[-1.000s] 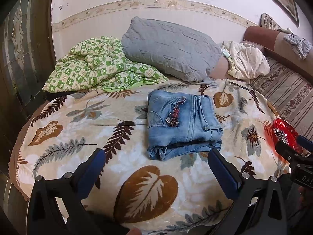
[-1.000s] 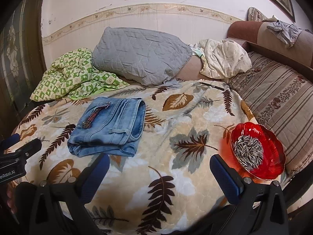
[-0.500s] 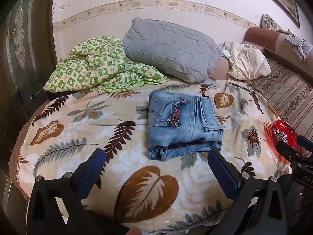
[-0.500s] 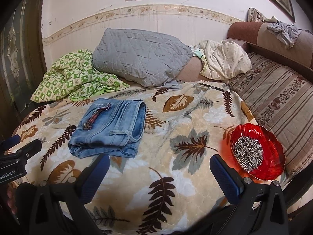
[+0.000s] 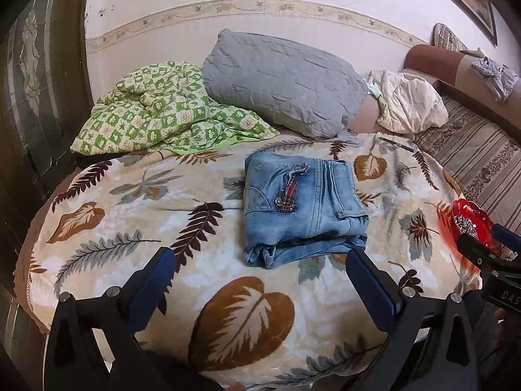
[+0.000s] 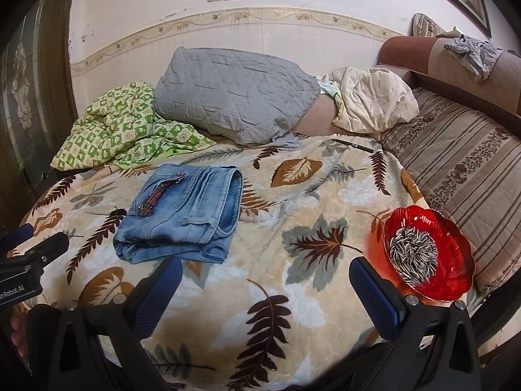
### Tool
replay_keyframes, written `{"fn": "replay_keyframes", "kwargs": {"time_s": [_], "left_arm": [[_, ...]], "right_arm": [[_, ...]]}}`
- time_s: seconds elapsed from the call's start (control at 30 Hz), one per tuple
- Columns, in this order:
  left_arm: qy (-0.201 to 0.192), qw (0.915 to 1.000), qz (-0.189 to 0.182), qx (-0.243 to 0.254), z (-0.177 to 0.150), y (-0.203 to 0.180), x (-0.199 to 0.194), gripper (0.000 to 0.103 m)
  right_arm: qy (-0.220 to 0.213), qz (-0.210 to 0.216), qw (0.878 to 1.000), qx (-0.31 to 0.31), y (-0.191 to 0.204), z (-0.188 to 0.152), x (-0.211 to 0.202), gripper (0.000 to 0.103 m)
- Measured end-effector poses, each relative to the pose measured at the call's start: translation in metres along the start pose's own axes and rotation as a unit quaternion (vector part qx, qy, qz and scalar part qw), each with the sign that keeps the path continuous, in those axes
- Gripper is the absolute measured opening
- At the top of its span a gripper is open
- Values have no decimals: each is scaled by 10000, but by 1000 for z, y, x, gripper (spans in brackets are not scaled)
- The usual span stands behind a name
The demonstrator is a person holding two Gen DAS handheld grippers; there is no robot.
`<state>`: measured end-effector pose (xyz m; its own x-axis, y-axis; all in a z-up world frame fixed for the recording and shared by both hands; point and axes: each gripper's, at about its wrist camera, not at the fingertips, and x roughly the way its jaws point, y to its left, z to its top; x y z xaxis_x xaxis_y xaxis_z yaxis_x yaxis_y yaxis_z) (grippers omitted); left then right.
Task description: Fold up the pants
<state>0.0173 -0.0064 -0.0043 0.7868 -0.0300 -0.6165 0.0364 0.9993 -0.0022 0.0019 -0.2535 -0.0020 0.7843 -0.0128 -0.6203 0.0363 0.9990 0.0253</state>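
**Leaf-print bed with folded jeans, both grippers empty**

Left wrist view: leaf-patterned blanket [image 5: 130,215] fills the frame. The jeans [image 5: 302,208] lie folded into a compact stack at frame centre, resting on the blanket. My left gripper [image 5: 260,280] sits at the lower edge, its blue fingers [image 5: 156,277] spread wide, holding nothing, just short of the jeans' near edge. Grey pillow [image 5: 280,81] and green checked quilt [image 5: 156,110] lie along the wall at upper left.

Right wrist view: the jeans [image 6: 182,215] sit left of centre. My right gripper [image 6: 267,283] is spread wide over bare blanket, empty. A red bowl [image 6: 456,260] of seeds rests at lower right, beside a striped cushion [image 6: 462,169].
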Motion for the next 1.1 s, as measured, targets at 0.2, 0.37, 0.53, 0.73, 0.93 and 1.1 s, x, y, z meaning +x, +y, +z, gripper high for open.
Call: {"fn": "replay_keyframes", "kwargs": {"time_s": [0.2, 0.37, 0.53, 0.73, 0.93, 1.1], "left_arm": [[-10, 10000, 23, 12, 0, -1, 0, 103], [-15, 10000, 12, 14, 0, -1, 0, 103], [-10, 10000, 16, 17, 0, -2, 0, 103], [-15, 10000, 20, 23, -1, -3, -1, 103], [7, 10000, 8, 87, -1, -2, 1, 103], [67, 9999, 44, 138, -1, 2, 4, 103]], "right_arm": [[6, 3, 10000, -3, 0, 0, 0, 103], [8, 2, 10000, -2, 0, 0, 0, 103], [6, 1, 10000, -1, 0, -1, 0, 103], [14, 11, 10000, -4, 0, -1, 0, 103], [24, 10, 10000, -10, 1, -2, 0, 103], [37, 13, 10000, -24, 0, -3, 2, 103]]}}
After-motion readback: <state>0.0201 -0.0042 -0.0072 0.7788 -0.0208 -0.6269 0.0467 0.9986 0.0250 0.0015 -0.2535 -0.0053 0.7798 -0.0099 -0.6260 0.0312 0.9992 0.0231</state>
